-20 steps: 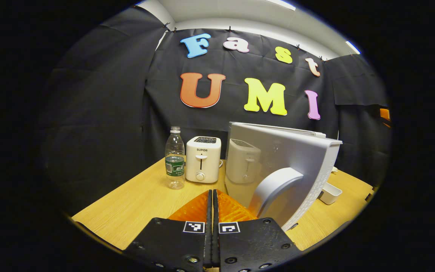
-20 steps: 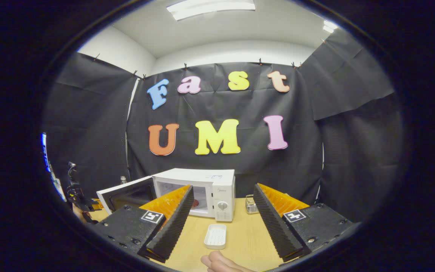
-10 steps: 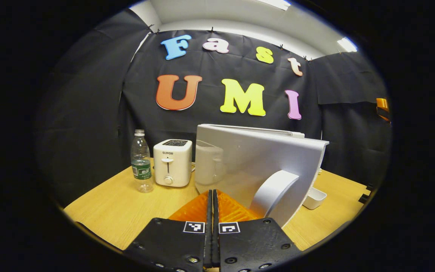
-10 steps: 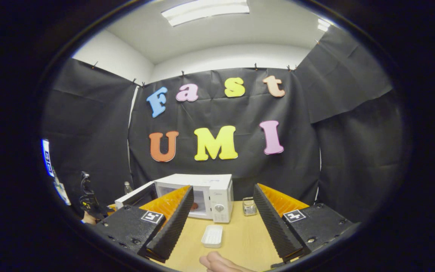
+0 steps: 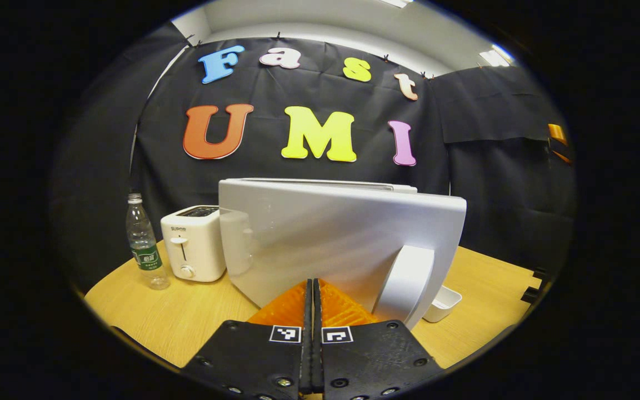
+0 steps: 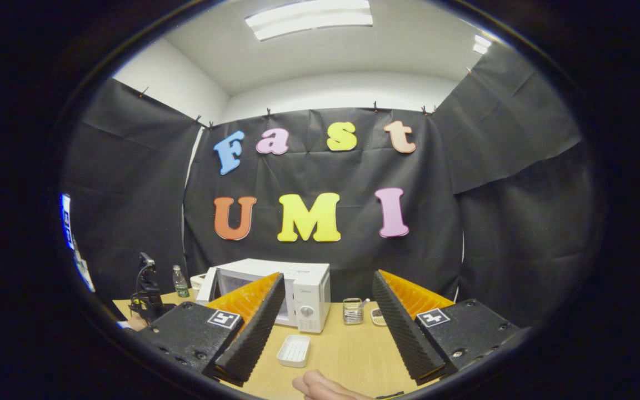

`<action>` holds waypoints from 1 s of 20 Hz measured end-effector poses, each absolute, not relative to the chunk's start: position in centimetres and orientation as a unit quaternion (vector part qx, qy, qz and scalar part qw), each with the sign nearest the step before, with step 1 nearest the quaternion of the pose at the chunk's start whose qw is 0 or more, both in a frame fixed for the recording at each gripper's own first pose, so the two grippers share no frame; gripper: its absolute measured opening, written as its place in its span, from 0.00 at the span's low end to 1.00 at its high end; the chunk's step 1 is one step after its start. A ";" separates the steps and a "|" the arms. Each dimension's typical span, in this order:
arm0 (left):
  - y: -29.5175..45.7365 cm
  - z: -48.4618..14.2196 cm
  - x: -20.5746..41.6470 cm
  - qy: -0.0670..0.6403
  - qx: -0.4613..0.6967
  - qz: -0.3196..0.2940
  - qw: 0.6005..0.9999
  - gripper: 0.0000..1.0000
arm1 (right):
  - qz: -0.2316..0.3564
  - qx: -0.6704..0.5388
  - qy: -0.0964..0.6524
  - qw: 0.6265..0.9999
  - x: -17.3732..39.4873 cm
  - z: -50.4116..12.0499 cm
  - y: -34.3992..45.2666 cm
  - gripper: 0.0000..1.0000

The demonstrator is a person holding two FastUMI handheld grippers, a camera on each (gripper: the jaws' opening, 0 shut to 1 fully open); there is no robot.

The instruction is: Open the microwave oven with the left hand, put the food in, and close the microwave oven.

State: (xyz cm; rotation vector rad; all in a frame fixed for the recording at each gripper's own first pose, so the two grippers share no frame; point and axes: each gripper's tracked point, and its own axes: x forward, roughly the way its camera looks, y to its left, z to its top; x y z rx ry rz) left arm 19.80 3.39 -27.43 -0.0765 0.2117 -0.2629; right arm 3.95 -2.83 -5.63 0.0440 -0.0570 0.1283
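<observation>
The white microwave door [image 5: 325, 233] stands right in front of my left gripper [image 5: 313, 284], swung most of the way toward the oven. Its curved handle [image 5: 406, 283] is just right of the fingertips. The left gripper is shut with nothing between its fingers, its tips close against the door's outer face. In the right gripper view the microwave [image 6: 306, 289] sits at the back of the table with its door [image 6: 208, 284] only slightly ajar. My right gripper [image 6: 328, 276] is open and empty, held well back from the oven. The door hides the oven's inside.
A white toaster [image 5: 192, 241] and a water bottle [image 5: 143, 250] stand left of the oven on the wooden table [image 5: 186, 316]. A small white tray [image 6: 293, 351] lies before the microwave, with a glass jar [image 6: 352, 311] to its right. A person's fingers [image 6: 320, 386] show at the bottom edge.
The microwave door has swung from wide open to nearly closed, with the shut left gripper following it. The right gripper has drawn back from the oven, still open.
</observation>
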 end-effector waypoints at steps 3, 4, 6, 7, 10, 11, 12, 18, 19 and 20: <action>1.2 -27.7 21.3 0.112 -0.039 -0.140 0.983 0.00 | 0.062 0.024 -0.021 0.998 5.2 -6.7 -3.8 0.90; 0.6 -27.8 21.8 0.114 -0.041 -0.142 0.982 0.00 | 0.062 0.025 -0.018 0.998 5.7 -7.0 -4.0 1.00; -0.3 -27.8 23.1 0.113 -0.041 -0.138 0.983 0.00 | 0.063 0.025 -0.013 0.998 6.5 -7.7 -4.5 1.00; -0.8 -28.0 23.7 0.117 -0.044 -0.138 0.982 0.00 | 0.063 0.026 -0.011 0.998 7.0 -8.0 -4.8 1.00; -2.5 -28.0 25.9 0.127 -0.060 -0.133 0.981 0.00 | 0.064 0.035 -0.005 0.997 8.3 -9.0 -5.6 0.90; -2.9 -27.9 26.7 0.128 -0.062 -0.131 0.981 0.00 | 0.065 0.038 -0.004 0.997 8.9 -9.3 -5.8 1.00; -3.2 -27.9 27.7 0.129 -0.063 -0.124 0.982 0.00 | 0.066 0.041 -0.002 0.997 9.4 -9.7 -6.1 1.00; -4.2 -27.8 32.3 0.126 -0.075 -0.100 0.984 0.00 | 0.074 0.070 0.000 0.995 12.1 -11.6 -7.5 1.00; -4.2 -27.8 32.8 0.127 -0.076 -0.098 0.984 0.00 | 0.074 0.073 0.001 0.995 12.5 -12.0 -7.8 1.00; -4.2 -27.9 33.3 0.126 -0.074 -0.094 0.985 0.00 | 0.071 0.076 0.000 0.995 12.9 -12.2 -8.2 1.00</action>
